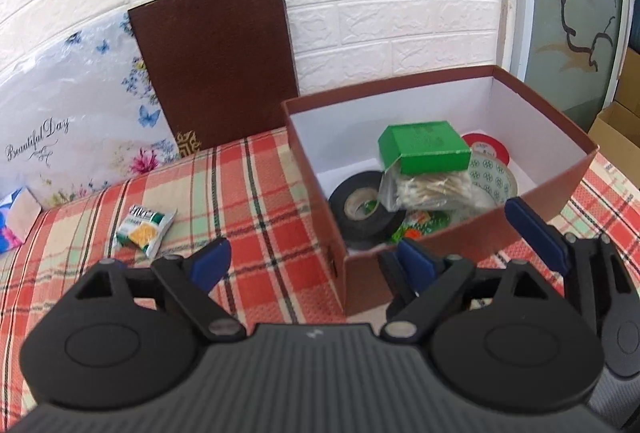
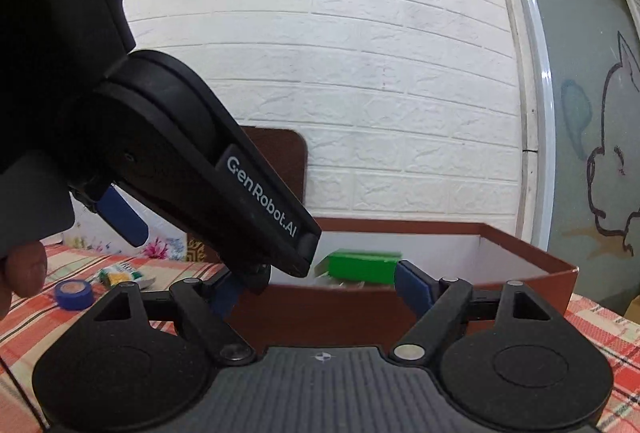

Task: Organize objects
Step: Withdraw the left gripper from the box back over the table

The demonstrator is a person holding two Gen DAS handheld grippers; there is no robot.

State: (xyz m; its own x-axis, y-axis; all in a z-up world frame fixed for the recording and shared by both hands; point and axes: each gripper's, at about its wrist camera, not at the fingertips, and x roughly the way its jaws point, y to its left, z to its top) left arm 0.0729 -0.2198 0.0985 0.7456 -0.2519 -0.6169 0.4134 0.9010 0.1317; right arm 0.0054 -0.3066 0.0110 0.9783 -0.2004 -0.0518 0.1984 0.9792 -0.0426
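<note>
1. Left gripper [image 1: 312,257]: jaws spread, nothing between the pads, tilted down over the box's near corner.
2. Right gripper [image 2: 316,289]: jaws spread and empty, level, just before the box's near wall.
3. Box [image 1: 452,245]: open, on a plaid cloth [image 1: 248,193].
4. In the box: green carton [image 1: 426,147], black tape [image 1: 366,211], swab bag [image 1: 428,191], red roll [image 1: 490,147], patterned tape [image 1: 494,179].
5. On the cloth, left of the box: snack packet [image 1: 145,229], blue tape [image 2: 74,293].

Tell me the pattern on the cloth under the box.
Red, cream and green plaid cloth; left wrist view.
</note>
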